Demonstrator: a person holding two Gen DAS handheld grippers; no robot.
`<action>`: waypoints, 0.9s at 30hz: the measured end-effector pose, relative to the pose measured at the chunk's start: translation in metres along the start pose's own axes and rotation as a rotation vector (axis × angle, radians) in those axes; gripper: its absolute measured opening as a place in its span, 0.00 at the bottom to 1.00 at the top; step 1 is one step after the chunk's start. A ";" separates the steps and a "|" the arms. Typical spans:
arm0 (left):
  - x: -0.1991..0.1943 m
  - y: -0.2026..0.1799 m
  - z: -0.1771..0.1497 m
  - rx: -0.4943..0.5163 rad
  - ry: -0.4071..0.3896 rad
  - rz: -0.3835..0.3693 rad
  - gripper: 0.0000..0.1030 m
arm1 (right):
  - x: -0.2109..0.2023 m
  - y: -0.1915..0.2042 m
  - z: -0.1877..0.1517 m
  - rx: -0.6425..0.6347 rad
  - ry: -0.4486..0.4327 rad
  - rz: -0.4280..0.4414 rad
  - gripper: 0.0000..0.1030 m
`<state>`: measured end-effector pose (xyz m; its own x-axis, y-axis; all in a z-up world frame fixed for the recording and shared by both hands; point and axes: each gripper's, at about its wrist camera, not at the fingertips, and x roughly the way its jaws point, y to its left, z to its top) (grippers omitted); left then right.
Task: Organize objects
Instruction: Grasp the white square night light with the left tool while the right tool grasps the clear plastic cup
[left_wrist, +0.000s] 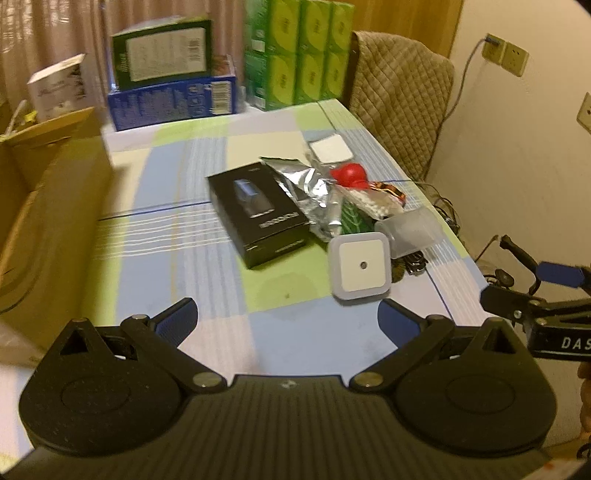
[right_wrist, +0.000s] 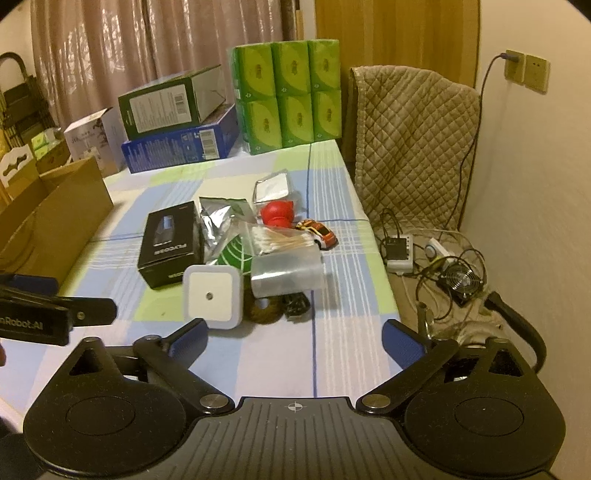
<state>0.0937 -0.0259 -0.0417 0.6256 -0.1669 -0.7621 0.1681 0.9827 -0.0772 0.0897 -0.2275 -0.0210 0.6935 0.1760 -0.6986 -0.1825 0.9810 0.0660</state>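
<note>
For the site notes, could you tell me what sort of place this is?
Most likely a room in a home: a table under a checked cloth, curtains behind it, a chair with a quilted cover, and a multipack of green tissue packs.

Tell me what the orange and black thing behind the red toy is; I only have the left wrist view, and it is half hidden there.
Observer: It is a small orange toy car, lying just right of the red toy.
Operator: Is the other hand ready to grab something?
Observer: The right gripper has its fingers wide apart, with nothing between them.
Operator: What lies off to the far right, past the table?
Observer: A small black fan and a white box sit there among tangled cables.
</note>
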 end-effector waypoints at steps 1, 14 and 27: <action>0.006 -0.002 0.002 0.003 0.000 -0.008 0.99 | 0.006 -0.002 0.001 -0.004 0.005 -0.004 0.90; 0.090 -0.034 0.018 0.047 0.028 -0.101 0.89 | 0.058 -0.030 0.001 -0.027 0.052 -0.023 0.82; 0.125 -0.047 0.018 0.061 0.051 -0.116 0.68 | 0.067 -0.042 -0.003 -0.010 0.065 -0.043 0.82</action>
<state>0.1781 -0.0949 -0.1216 0.5600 -0.2735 -0.7820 0.2841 0.9501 -0.1288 0.1420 -0.2574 -0.0729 0.6545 0.1275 -0.7452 -0.1602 0.9867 0.0281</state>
